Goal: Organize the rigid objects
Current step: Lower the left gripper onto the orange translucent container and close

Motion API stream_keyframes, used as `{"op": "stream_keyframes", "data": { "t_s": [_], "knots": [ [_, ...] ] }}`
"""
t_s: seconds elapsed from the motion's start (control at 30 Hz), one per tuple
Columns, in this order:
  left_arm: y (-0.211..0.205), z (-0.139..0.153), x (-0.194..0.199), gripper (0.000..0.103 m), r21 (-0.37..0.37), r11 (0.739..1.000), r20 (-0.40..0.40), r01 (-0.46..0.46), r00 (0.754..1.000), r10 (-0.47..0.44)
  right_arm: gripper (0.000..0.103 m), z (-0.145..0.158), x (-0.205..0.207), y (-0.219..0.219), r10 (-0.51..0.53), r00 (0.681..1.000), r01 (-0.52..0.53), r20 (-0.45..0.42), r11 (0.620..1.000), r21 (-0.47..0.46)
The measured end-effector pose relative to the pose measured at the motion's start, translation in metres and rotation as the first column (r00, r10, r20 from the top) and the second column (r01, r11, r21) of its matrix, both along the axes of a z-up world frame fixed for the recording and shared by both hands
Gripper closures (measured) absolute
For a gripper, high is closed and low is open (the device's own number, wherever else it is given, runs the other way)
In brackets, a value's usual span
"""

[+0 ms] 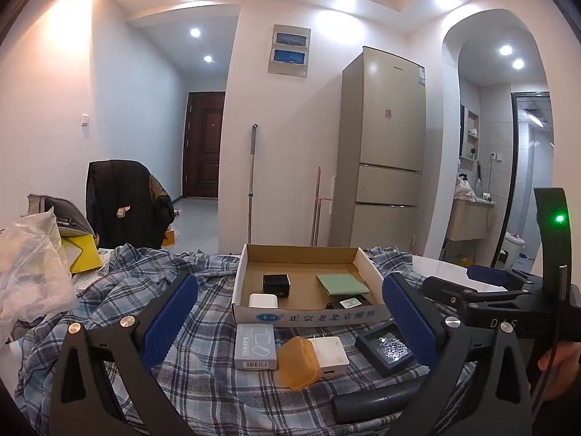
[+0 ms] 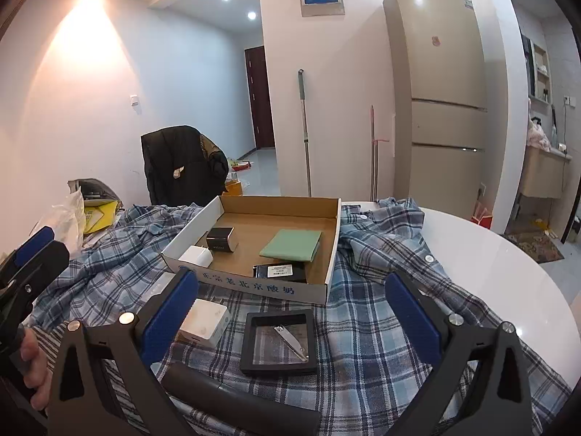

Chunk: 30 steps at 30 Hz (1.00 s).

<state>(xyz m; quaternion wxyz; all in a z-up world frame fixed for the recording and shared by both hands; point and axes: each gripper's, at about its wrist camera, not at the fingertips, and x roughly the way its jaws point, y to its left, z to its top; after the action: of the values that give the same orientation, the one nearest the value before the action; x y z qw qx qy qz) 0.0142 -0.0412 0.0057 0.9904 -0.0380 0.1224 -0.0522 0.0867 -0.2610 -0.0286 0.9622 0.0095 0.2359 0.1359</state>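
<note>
On the shirt (image 2: pixel 381 312) spread over the tabletop (image 2: pixel 490 254), a cardboard tray (image 2: pixel 254 287) held two chargers, a pad and a box, while before it lay a display case (image 2: pixel 277 341) with an adapter (image 2: pixel 205 321) just left.

Shallow cardboard tray (image 2: pixel 328 254) at frame centre holds a black cube (image 2: pixel 219 238), white charger (image 2: pixel 196 255), green pad (image 2: pixel 291 243), black labelled box (image 2: pixel 279 271). Below lie a white adapter (image 2: pixel 205 321) and black display frame (image 2: pixel 279 341).
</note>
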Motion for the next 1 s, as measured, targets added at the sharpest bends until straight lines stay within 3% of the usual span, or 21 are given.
{"op": "stream_keyframes", "data": {
  "t_s": [0.07,0.23,0.4,0.5,0.57,0.6,0.67,0.73,0.77,0.87,1.0],
  "knots": [
    [-0.001,-0.001,0.002,0.0,0.0,1.0,-0.009,-0.011,1.0,0.011,0.0,0.003,0.0,0.0,-0.029,1.0,0.029,-0.01,1.0,-0.011],
    [0.003,-0.006,0.015,0.0,-0.017,1.0,-0.081,-0.022,0.996,0.021,0.0,0.019,0.016,0.004,-0.139,0.975,0.129,-0.174,0.989,-0.07],
    [0.011,-0.006,0.038,0.002,-0.035,0.994,-0.203,-0.102,0.975,0.093,0.0,0.035,0.039,0.014,-0.125,0.978,0.107,-0.165,0.987,-0.117],
    [0.01,0.004,0.053,0.002,-0.068,0.994,-0.249,-0.08,0.966,0.061,0.0,0.036,0.053,0.012,-0.114,0.979,0.108,-0.167,0.993,-0.044],
    [0.004,0.009,0.065,0.002,-0.023,0.997,-0.278,-0.07,0.959,0.061,0.0,0.029,0.056,0.009,-0.123,0.98,0.123,-0.153,0.992,-0.009],
    [0.001,0.007,0.074,0.002,-0.002,0.998,-0.308,-0.058,0.95,0.055,0.0,0.021,0.056,0.007,-0.14,0.98,0.14,-0.143,0.99,-0.009],
    [0.003,-0.007,0.088,0.002,-0.027,0.999,-0.373,-0.019,0.928,0.007,0.0,0.007,0.055,0.007,-0.202,0.971,0.195,-0.124,0.978,-0.067],
    [0.014,-0.033,0.097,0.002,-0.143,0.99,-0.454,0.014,0.888,-0.078,0.0,-0.009,0.06,0.008,-0.21,0.965,0.19,-0.155,0.972,-0.138],
    [0.018,-0.046,0.101,0.006,-0.2,0.98,-0.499,0.016,0.859,-0.116,0.0,-0.014,0.064,0.008,-0.193,0.964,0.167,-0.182,0.975,-0.144],
    [0.019,-0.064,0.11,0.026,-0.254,0.966,-0.587,0.042,0.787,-0.189,0.0,-0.019,0.07,-0.002,-0.163,0.952,0.15,-0.259,0.986,-0.073],
    [0.023,-0.066,0.108,0.029,-0.282,0.958,-0.571,0.052,0.793,-0.212,0.0,-0.015,0.067,-0.007,-0.131,0.951,0.129,-0.28,0.991,-0.025]
  ]
}}
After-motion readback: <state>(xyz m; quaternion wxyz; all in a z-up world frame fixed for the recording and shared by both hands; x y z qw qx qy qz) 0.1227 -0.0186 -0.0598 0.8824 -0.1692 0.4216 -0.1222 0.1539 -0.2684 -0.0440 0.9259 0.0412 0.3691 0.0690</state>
